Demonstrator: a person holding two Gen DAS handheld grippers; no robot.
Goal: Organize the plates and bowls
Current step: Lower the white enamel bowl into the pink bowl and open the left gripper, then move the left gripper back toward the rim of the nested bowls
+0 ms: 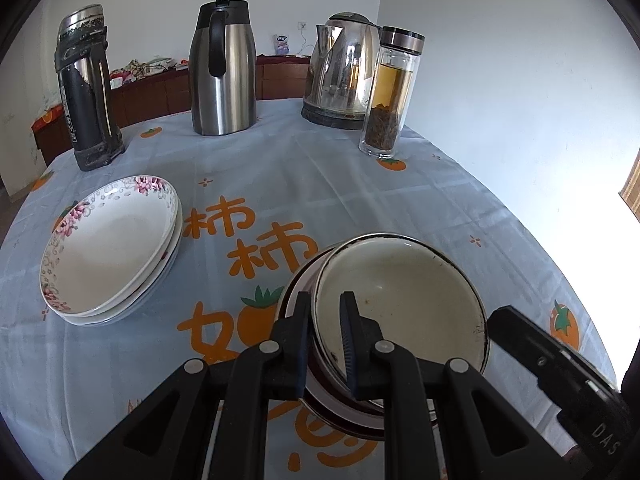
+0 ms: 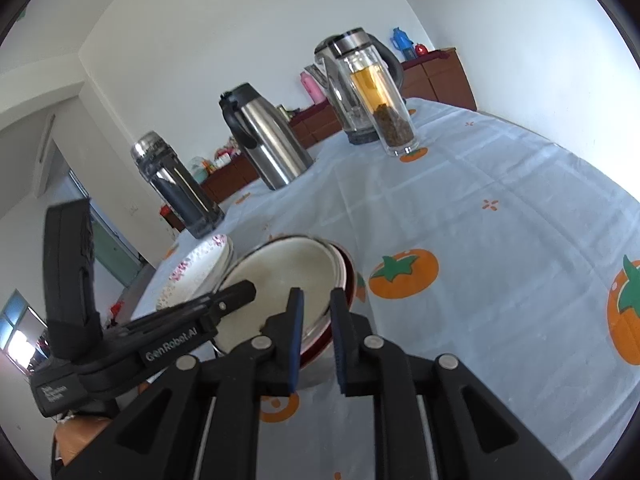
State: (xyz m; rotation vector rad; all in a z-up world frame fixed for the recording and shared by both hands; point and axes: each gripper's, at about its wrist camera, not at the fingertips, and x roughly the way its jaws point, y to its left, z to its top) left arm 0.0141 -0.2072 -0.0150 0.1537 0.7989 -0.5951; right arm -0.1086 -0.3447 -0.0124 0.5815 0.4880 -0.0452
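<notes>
The left gripper [image 1: 325, 334] pinches the near-left rim of the enamel bowl [image 1: 400, 300], one finger [image 1: 298, 344] outside the wall and the other inside the cavity, so the rim runs straight between the pads. The bowl sits nested in a stack of bowls [image 1: 308, 392] whose dark red outer wall shows below and left of it; its mouth tips toward the camera rather than facing straight up, with the high edge on the far side from the gripper. The stack rests on the table [image 1: 280, 168] directly under and ahead of this gripper.

The right gripper [image 2: 316, 334] grips the opposite rim of the same bowl [image 2: 280, 276], its jaws narrowed on the white and red edges, one pad within the mouth and one outside. From this side the round opening faces left of the gripper, toward the left tool body [image 2: 168, 344], which crosses the lower left.

Beyond the left gripper and off to its left lies a stack of floral plates [image 1: 112, 248], concave sides up and leaning slightly. Farther ahead stand a dark thermos [image 1: 86, 92], a steel carafe [image 1: 224, 68], an electric kettle [image 1: 340, 72] and a glass tea bottle [image 1: 388, 92], all upright at the far table edge
</notes>
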